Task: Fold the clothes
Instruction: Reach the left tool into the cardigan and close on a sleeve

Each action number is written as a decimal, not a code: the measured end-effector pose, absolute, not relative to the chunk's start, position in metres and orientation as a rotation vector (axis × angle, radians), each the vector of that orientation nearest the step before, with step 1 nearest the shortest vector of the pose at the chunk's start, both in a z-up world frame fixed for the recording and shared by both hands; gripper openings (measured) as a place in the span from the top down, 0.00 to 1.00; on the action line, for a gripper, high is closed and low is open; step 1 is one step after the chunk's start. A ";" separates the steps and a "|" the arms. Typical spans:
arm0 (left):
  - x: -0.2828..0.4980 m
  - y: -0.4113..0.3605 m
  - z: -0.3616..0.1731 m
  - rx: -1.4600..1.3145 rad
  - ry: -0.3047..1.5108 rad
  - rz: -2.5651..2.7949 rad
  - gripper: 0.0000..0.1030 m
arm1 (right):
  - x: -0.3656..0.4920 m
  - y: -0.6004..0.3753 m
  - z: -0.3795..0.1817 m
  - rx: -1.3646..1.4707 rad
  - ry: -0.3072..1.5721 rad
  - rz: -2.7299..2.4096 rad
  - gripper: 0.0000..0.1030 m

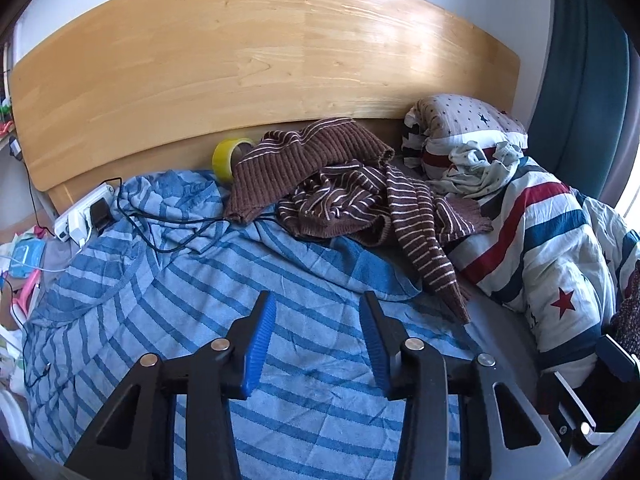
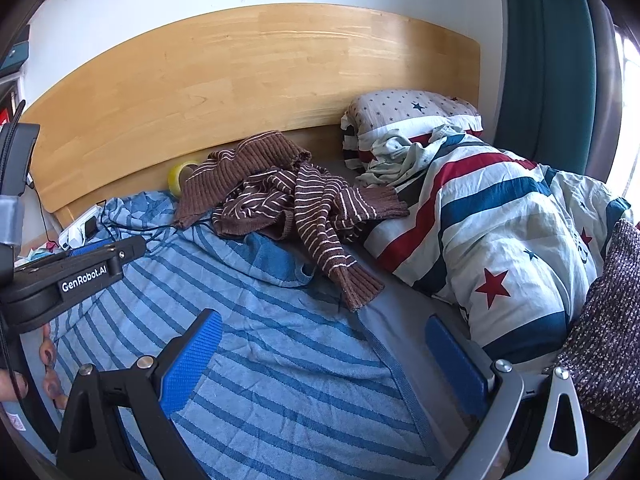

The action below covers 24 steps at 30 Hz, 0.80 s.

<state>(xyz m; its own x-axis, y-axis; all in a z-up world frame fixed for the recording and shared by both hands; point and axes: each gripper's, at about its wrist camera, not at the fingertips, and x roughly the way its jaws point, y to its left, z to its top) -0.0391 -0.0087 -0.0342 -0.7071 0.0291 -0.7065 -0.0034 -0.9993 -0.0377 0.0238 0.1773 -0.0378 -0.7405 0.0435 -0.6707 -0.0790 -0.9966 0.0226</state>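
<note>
Blue striped garment point(image 1: 224, 280) lies spread flat beneath fingers, ready for folding; left gripper point(image 1: 318, 312) part-open over cloth, empty; right gripper point(image 2: 324, 332) spread wide, empty, straddling hem.

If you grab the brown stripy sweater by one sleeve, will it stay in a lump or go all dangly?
Probably dangly. The brown striped sweater lies crumpled and draped in soft folds, so it looks floppy, not stiff. Its thick ribbed knit suggests some weight, so the rest would likely sag and trail. One sleeve already stretches out loose over the blue striped towel.

Blue-striped garment point(image 1: 280, 280), brown sweater point(image 1: 340, 184) (white-striped).
</note>
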 end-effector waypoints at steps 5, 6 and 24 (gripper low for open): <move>-0.060 -0.006 -0.049 -1.299 0.004 2.852 0.89 | 0.013 0.181 -0.047 -1.109 0.095 2.850 0.00; -0.065 -0.007 -0.054 -1.321 -0.008 2.837 0.90 | 0.010 0.182 -0.049 -1.115 0.098 2.844 0.00; -0.171 -0.007 -0.144 -1.503 -0.333 2.703 0.96 | -0.079 0.183 -0.110 -1.178 -0.038 2.785 0.10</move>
